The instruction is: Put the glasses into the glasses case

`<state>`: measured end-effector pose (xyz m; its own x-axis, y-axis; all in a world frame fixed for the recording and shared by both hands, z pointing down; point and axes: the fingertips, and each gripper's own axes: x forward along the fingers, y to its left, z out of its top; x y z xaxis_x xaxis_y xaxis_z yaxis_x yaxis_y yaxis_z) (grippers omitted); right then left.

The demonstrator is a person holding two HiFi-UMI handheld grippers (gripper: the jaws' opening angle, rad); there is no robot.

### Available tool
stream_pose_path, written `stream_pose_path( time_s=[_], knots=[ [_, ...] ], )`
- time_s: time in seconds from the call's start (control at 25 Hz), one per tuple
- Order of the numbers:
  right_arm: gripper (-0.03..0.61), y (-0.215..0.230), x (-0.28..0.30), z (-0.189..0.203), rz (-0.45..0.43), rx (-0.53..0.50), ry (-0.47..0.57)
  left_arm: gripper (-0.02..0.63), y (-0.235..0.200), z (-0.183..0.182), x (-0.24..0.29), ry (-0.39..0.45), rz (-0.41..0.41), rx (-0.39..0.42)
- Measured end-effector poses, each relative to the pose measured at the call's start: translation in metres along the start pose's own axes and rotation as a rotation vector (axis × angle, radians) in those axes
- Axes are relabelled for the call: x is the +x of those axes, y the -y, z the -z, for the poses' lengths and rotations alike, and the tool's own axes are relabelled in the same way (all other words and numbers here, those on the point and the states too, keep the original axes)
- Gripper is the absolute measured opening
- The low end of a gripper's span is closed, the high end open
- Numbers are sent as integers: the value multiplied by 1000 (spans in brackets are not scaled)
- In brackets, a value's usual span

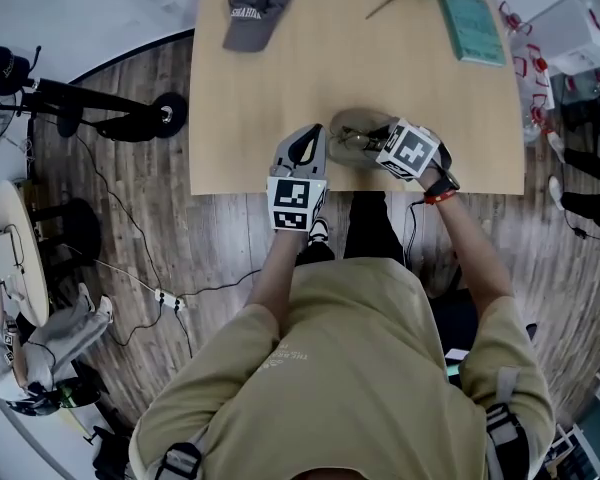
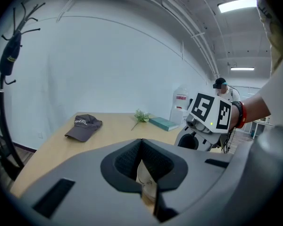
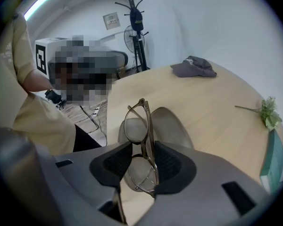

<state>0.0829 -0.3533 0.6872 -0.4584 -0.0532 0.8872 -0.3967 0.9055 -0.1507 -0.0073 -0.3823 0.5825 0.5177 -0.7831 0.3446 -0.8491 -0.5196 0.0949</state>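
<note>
Metal-rimmed glasses (image 3: 136,126) are clamped on edge in my right fingers (image 3: 141,166), one lens sticking out past the pads and one tucked behind them, hanging just over the open glasses case (image 3: 172,126). The case sits right at the near edge of the worktop (image 1: 350,68), and that's my first worry: one clumsy nudge downward and the shell could skid off towards my lap. My left fingers (image 2: 144,173) are pinched almost flat on a pale sliver, which I take to be the case's rim, so that anchor matters. If it slips, nothing steadies the shell.

Next risk is the frame standing upright while the case lies flat. Let go like this and the glasses could land on their rim, tip and hop out. A thin strand trails below my right pads, possibly a temple arm. If it's unfolded, it will catch on the lip. And squeezing this close to the lenses invites a smear or a twisted frame.
</note>
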Motion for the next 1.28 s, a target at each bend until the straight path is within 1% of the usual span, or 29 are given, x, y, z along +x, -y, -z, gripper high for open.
stream_pose_path(
  time_s=[0.08,0.24,0.44,0.64,0.84,1.08,1.16,1.28],
  knots=[
    [164,-2,8,5,-29,-23,-38,21,1,1,-1,-2,-3,-1],
    [169,-4,21,12,-78,-22,-107,21,1,3,-3,-10,-9,4],
    [170,-4,33,20,-94,-63,-172,21,6,9,-6,-23,-8,5],
    [173,-4,44,23,-111,-65,-219,21,5,12,-7,-30,-10,-3],
    [175,-6,53,26,-116,-47,-242,21,5,15,-7,-37,-10,-7],
    [190,-4,52,25,-98,-29,-233,21,4,16,-11,-35,-9,-11],
    [200,-3,49,25,-89,-26,-226,21,4,15,-13,-34,-6,-11],
    [236,-2,43,23,-70,-25,-213,21,4,12,-16,-31,-5,-5]
  ],
)
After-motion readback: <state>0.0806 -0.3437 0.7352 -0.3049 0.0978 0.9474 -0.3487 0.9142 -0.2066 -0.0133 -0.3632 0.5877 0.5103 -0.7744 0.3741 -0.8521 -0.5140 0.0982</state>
